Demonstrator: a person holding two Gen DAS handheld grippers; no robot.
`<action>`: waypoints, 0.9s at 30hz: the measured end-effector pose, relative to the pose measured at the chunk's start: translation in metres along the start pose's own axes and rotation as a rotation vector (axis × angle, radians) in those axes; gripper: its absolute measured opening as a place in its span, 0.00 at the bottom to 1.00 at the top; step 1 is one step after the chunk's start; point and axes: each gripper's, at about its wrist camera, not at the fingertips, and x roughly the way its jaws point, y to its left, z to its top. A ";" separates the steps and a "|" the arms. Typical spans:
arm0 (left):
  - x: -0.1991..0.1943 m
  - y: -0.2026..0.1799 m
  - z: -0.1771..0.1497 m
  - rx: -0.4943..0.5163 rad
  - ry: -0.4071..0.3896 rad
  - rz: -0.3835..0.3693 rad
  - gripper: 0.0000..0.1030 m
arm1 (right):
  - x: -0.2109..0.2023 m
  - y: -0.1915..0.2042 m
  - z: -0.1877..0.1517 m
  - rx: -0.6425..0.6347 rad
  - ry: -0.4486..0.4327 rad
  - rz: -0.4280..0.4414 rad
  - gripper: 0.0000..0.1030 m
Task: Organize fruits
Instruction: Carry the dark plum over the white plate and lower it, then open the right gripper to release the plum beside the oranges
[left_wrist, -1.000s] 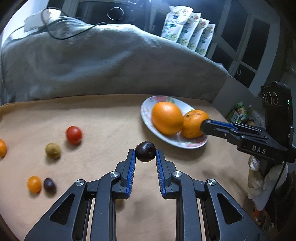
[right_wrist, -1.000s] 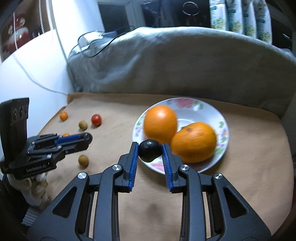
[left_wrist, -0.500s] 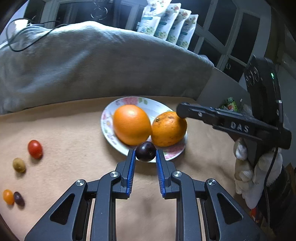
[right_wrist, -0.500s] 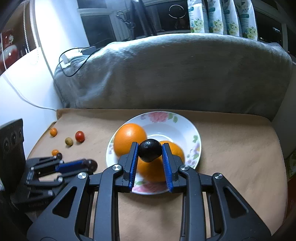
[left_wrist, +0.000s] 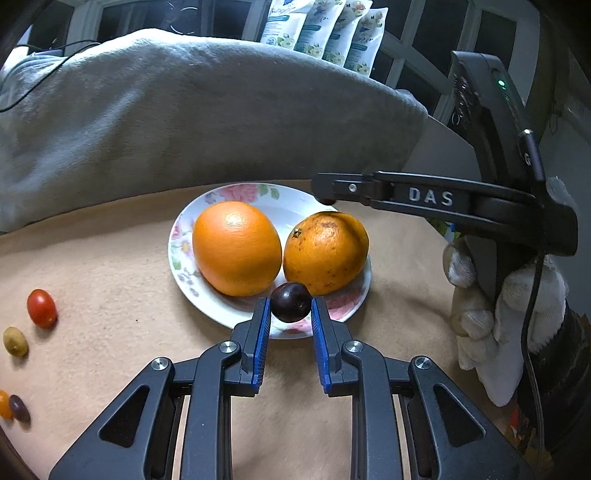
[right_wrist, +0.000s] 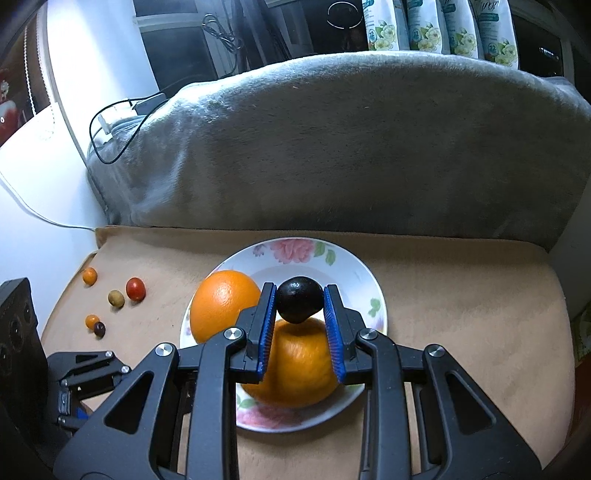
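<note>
Up close, the left tongs (left_wrist: 290, 312) are clamped on a small dark purple fruit (left_wrist: 291, 301), pinched between blue-padded fingers (left_wrist: 261, 334) at the near rim of a flowered white plate (left_wrist: 176, 242). Two oranges fill the plate: a smooth bright orange (left_wrist: 236, 248) on the left and a duller speckled orange (left_wrist: 325, 252) on the right, set just beside each other, with the dark purple fruit lined up with the gap between them. The plate sits on a tan cloth-covered surface (left_wrist: 110, 280), and a grey blanket (left_wrist: 184, 118) is heaped along the far side. At the left of the surface lie loose small fruits well apart from the plate: a red tomato (left_wrist: 41, 308), an olive-green fruit (left_wrist: 15, 342) just near of it, and at the edge of the frame a tiny orange fruit (left_wrist: 3, 405) touching a dark berry (left_wrist: 19, 408). The right tongs (right_wrist: 300, 301) are likewise clamped, gripping a black avocado-shaped fruit (right_wrist: 298, 300), held above the plate over the speckled orange. From the left camera the right tongs reach in from the right, held by a white-gloved hand (left_wrist: 498, 310), their tip over the far rim of the plate. White pouches (right_wrist: 439, 26) with green print stand in a row behind the blanket.
</note>
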 end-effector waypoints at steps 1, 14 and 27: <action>0.001 0.000 0.000 0.000 0.000 0.001 0.20 | 0.002 0.000 0.001 -0.001 0.001 -0.001 0.26; 0.008 0.000 0.003 0.000 0.013 -0.004 0.21 | 0.010 0.001 0.004 0.001 0.004 -0.012 0.26; 0.007 -0.002 0.004 0.005 0.009 -0.005 0.36 | 0.005 0.003 0.005 -0.003 -0.025 -0.023 0.71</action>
